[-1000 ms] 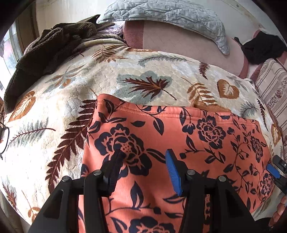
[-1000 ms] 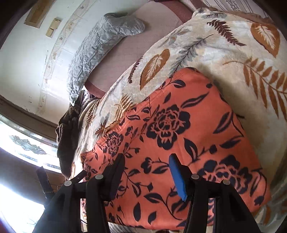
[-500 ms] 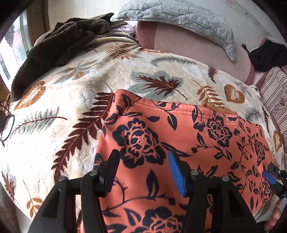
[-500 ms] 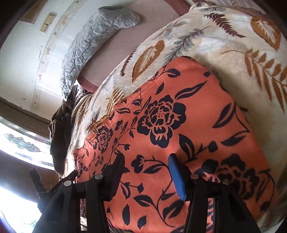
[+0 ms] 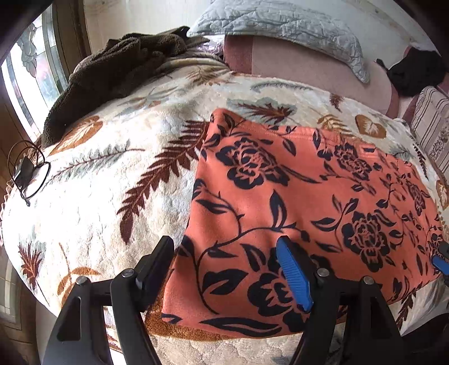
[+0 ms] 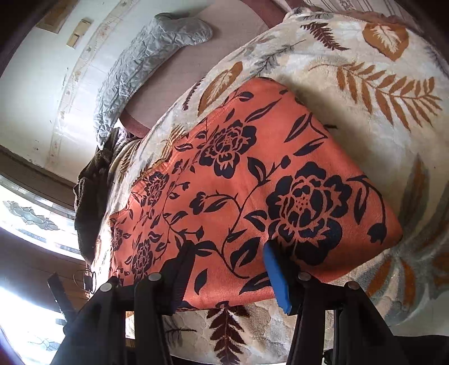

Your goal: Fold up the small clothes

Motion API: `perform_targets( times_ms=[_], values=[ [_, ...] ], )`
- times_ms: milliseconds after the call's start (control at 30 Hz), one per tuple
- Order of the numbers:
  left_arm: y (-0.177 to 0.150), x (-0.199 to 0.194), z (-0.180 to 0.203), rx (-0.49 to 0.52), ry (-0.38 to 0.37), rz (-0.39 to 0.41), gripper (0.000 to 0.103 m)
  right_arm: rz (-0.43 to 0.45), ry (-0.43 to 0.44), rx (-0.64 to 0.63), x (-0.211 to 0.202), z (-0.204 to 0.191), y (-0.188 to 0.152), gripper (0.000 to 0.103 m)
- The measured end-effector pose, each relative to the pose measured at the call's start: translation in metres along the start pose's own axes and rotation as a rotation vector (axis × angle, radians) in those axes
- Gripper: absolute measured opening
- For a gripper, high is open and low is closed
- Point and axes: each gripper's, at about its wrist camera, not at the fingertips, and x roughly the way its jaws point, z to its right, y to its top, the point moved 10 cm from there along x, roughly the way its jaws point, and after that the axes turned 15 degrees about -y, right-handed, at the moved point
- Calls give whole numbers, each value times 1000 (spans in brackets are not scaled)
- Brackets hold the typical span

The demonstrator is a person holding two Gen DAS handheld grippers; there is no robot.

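An orange garment with dark flower print [image 5: 294,196] lies flat on a cream leaf-patterned blanket [image 5: 98,182] on a bed. It also shows in the right wrist view [image 6: 252,182]. My left gripper [image 5: 224,269] is open and empty, hovering over the garment's near left edge. My right gripper [image 6: 227,269] is open and empty over the garment's near edge toward its right end. The right gripper's blue tip [image 5: 440,261] shows at the right edge of the left wrist view.
A dark brown towel [image 5: 112,70] lies at the bed's far left by a window. A grey quilted pillow [image 5: 280,25] and a black cloth [image 5: 415,73] sit at the back. A pair of glasses [image 5: 25,171] rests on the blanket's left edge.
Both grippers have pulled back toward the near edge of the garment and risen, so more blanket shows. The garment lies still. Both stay open.
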Motion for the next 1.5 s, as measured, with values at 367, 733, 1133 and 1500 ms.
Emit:
perform_targets(
  times_ms=[367, 733, 1133, 1500],
  values=[
    [-3, 41, 16, 50, 13, -98, 83, 71, 41, 154, 17, 11, 90, 55],
    [-7, 36, 20, 61, 41, -80, 92, 80, 37, 134, 4, 17, 70, 56],
    [-1, -3, 39, 158, 26, 45, 92, -7, -71, -141, 16, -12, -16, 57],
    [6, -4, 30, 111, 14, 62, 92, 38, -129, -219, 18, -30, -17, 71]
  ],
)
